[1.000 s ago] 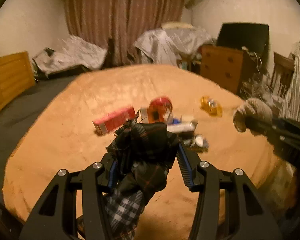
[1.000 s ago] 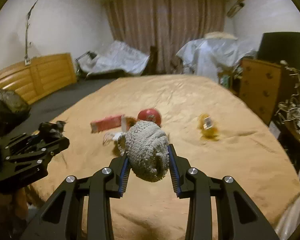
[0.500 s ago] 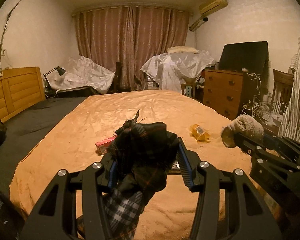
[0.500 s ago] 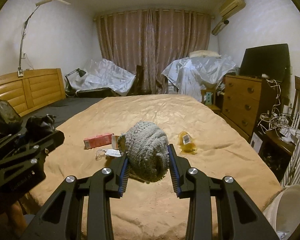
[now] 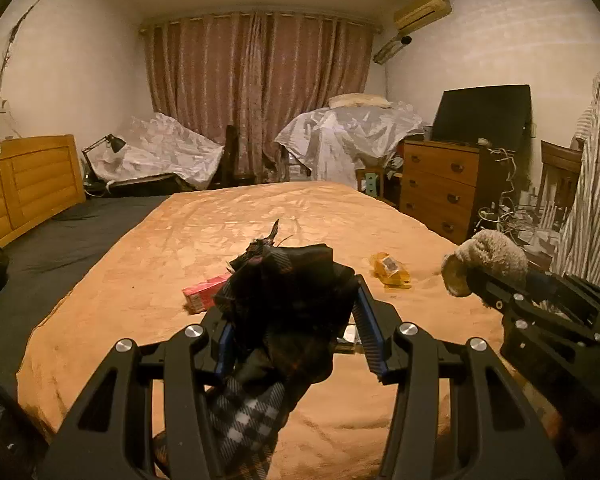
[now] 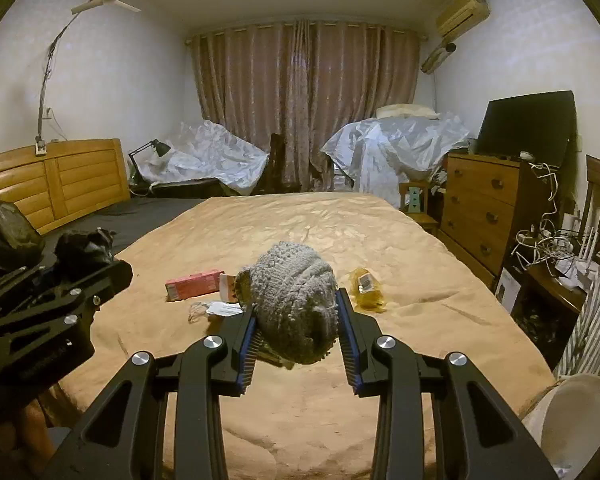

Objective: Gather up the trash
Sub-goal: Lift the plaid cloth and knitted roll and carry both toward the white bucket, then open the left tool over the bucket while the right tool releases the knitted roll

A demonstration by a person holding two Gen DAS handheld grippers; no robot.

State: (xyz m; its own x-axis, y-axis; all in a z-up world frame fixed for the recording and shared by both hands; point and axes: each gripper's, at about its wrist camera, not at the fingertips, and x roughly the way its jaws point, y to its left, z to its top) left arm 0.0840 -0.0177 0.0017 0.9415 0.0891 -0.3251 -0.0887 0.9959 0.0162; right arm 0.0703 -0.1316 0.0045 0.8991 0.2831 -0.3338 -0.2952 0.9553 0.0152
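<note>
My left gripper [image 5: 290,320] is shut on a dark plaid cloth [image 5: 284,300] that hangs down between its fingers. My right gripper [image 6: 296,320] is shut on a grey knitted hat [image 6: 292,300]; the hat also shows at the right of the left wrist view [image 5: 480,256]. Both are held above the near end of the bed [image 6: 300,420]. On the orange bedspread lie a pink box [image 6: 194,285], a yellow wrapper [image 6: 366,288] and white paper scraps [image 6: 220,309]. The pink box [image 5: 204,292] and yellow wrapper [image 5: 390,270] also show in the left wrist view.
A wooden dresser [image 6: 482,216] with a black screen stands right of the bed, with tangled cables [image 6: 548,240] beside it. A wooden headboard [image 6: 56,180] is at the left. A white bin [image 6: 576,416] is at the lower right. Covered furniture stands by the curtains.
Both grippers have pulled up and back from the trash on the bed, each keeping its cloth item. The items on the bedspread look farther away now.
</note>
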